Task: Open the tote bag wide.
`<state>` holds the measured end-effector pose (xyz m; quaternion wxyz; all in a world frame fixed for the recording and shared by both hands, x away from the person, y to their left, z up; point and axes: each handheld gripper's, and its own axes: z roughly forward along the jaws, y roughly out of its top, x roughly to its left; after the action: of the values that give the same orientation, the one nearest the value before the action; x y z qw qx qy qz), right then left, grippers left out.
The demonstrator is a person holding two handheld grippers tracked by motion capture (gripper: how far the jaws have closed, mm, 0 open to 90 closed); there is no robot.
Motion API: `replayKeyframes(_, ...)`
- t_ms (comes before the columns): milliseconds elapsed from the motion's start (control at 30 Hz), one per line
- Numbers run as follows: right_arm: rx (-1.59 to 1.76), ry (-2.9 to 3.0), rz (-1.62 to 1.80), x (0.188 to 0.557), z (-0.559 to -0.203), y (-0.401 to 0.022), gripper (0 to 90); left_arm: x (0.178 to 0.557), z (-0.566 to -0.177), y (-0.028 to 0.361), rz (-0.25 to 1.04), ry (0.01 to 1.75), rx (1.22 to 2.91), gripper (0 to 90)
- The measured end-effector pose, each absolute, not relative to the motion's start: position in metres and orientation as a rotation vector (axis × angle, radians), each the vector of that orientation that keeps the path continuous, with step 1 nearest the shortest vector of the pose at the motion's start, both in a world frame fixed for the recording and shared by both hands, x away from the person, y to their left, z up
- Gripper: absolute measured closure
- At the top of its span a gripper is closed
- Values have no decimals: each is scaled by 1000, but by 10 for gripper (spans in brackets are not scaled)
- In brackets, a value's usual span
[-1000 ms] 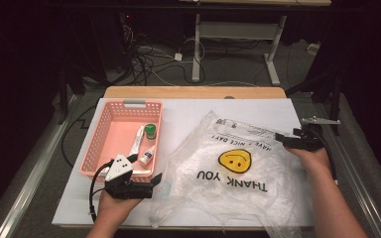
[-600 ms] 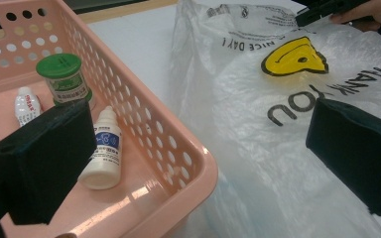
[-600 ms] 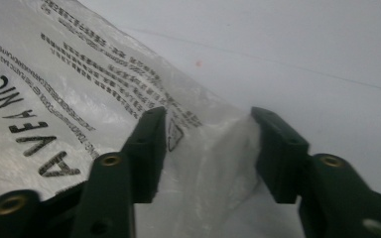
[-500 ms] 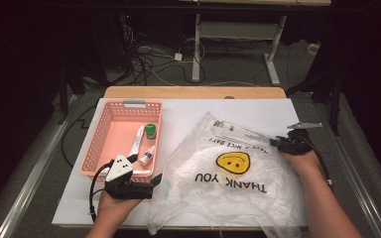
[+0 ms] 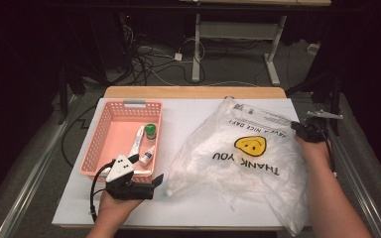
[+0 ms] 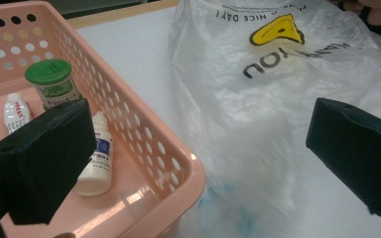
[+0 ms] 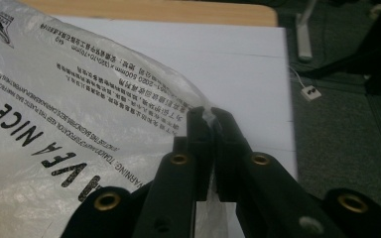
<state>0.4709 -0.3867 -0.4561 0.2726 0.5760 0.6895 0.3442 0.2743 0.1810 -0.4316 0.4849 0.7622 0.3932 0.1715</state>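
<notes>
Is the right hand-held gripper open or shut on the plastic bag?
Shut on it: the right hand-held gripper has just been closing, and its jaws meet with the plastic bag edge pinched between them.

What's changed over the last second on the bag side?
The right gripper moved in to the plastic bag, its jaws have just been closing, and they now pinch the bag's edge. The left gripper stayed open by the pink basket; the bottles inside did not move.
</notes>
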Motion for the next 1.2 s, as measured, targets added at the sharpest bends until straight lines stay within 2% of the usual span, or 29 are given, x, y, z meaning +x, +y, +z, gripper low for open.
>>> replayKeyframes(133,1627,1795,904,472,-460,-406,891,275,-431,182,423,961,1853,0)
replayKeyframes(400,1571,1825,907,438,-461,-403,851,276,-433,183,418,960,1845,0)
replayKeyframes(500,1550,1858,924,416,-466,-396,776,277,-435,184,421,963,1855,0)
replayKeyframes(533,1550,1858,924,416,-466,-396,776,277,-435,185,417,967,1852,0)
replayKeyframes(667,1528,1873,1066,385,-460,-396,507,278,-435,189,412,973,1836,0)
replayKeyframes(933,1357,1918,1112,332,-442,-385,364,281,-437,194,392,986,1838,0)
replayKeyframes(1200,1247,2048,1164,318,-444,-354,278,280,-436,194,398,991,1847,0)
